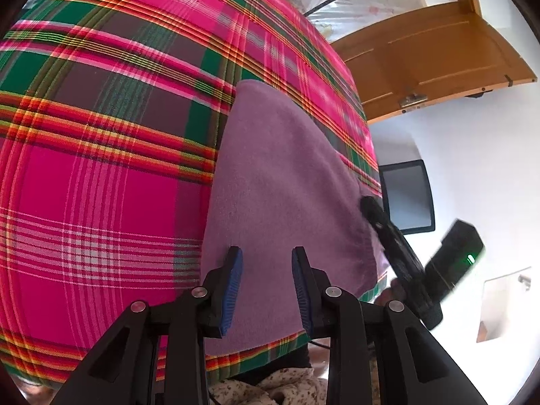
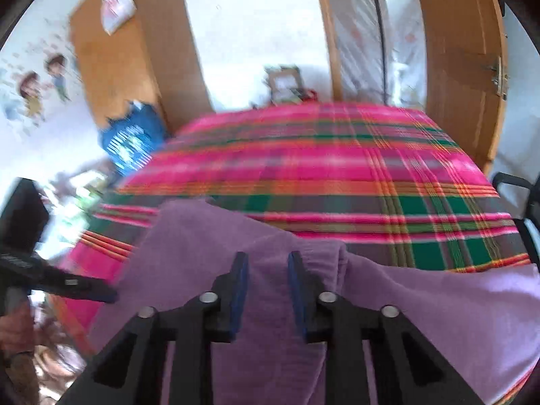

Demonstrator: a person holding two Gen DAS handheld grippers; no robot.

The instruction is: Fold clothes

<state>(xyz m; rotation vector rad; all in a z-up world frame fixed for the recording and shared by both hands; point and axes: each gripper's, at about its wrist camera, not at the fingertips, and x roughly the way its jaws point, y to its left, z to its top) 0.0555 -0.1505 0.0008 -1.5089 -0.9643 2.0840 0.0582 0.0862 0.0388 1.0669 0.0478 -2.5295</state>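
Note:
A purple knit garment [image 1: 283, 182] lies spread on the pink plaid bed cover [image 1: 101, 175]. My left gripper [image 1: 267, 270] hovers over its near part with the jaws apart; the cloth under them lies flat and neither pad touches it. At the garment's right edge my right gripper [image 1: 369, 204] comes in from the side. The right wrist view is blurred. There the right gripper [image 2: 268, 270] has purple cloth [image 2: 438, 310] filling the gap between its blue pads [image 2: 240, 283], and a ribbed fold [image 2: 324, 256] is bunched up at its tips.
A wooden door [image 1: 432, 54] stands beyond the bed. A dark screen [image 1: 408, 199] is on the white wall to the right. A blue bag [image 2: 131, 141] sits by the bed's far left corner, and a black chair arm [image 2: 516, 182] is at the right. Floral fabric [image 1: 270, 388] lies below the bed's near edge.

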